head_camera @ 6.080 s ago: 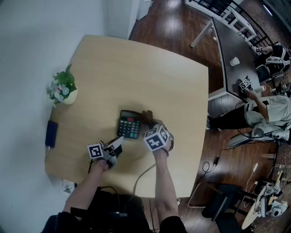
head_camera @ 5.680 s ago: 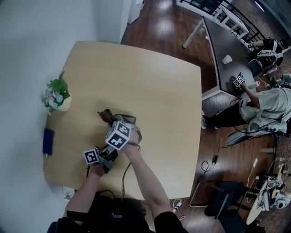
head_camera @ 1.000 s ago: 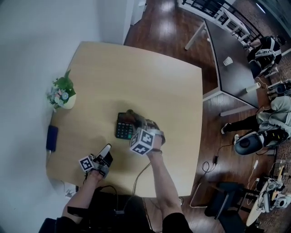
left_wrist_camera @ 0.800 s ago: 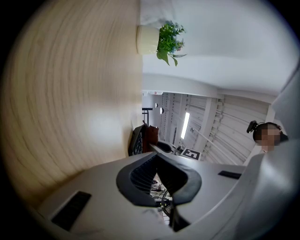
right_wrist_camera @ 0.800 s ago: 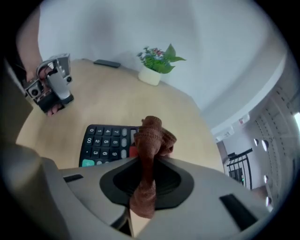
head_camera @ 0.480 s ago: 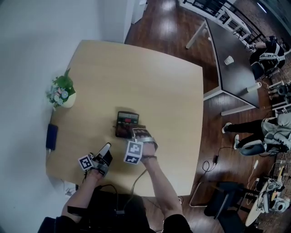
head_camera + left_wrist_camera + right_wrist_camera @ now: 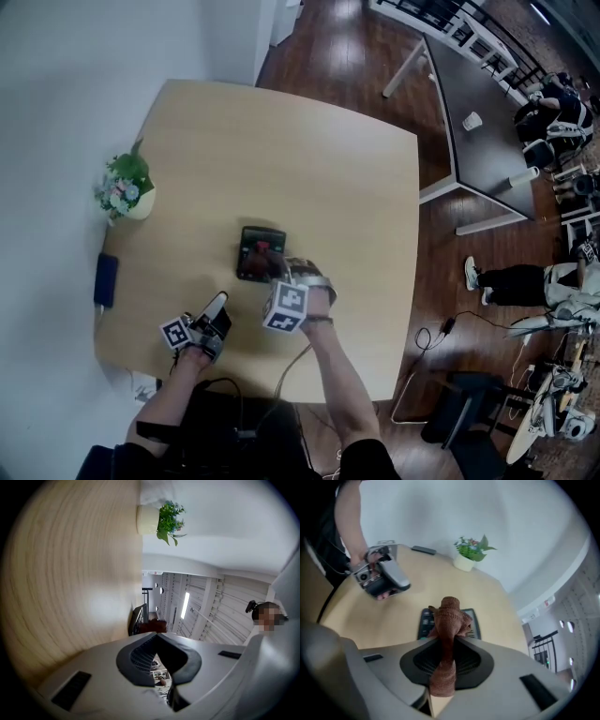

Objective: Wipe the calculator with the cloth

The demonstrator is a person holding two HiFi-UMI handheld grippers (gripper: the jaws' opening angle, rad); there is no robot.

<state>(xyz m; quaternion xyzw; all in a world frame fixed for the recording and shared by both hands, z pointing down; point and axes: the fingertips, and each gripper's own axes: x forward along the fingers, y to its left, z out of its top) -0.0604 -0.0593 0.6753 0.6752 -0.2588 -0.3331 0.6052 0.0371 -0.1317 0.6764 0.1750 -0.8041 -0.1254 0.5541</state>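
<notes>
**Right side:** right tongs clenched on the cloth. The brown cloth is pinched betw. both jaws, and a bunched wad sticks out past the tips.

**Left side:** left tongs clenched, nothing betw. the jaws. They sit near the front-left edge of the tabletop, roughly level, taking no part.

**Work item:** calculator lies flat, keys up, approx. mid-tabletop. In the head view the cloth wad sits over its near-right part. The right gripper view puts the calculator directly ahead of and below the tips, w/ the wad over the mid keypad. Contact vs. hovering just above: can't confirm.

**Key relation:** the calculator's long axis runs away from the person, roughly in line w/ the way the right tongs point.
- Lengthwise strokes would be push-away/pull-back.
- Crosswise strokes would be short side-to-side passes.
- The right hand is right at the item. The left tongs are well apart from it, on its near-left side.

**Judgement:** wiping is under way or about to land. The far end looks uncovered, so it is prob. next.

**Risk:** nothing holds the calculator, so a firm stroke could make it slide. Plant pot is well clear at the left edge.
</notes>
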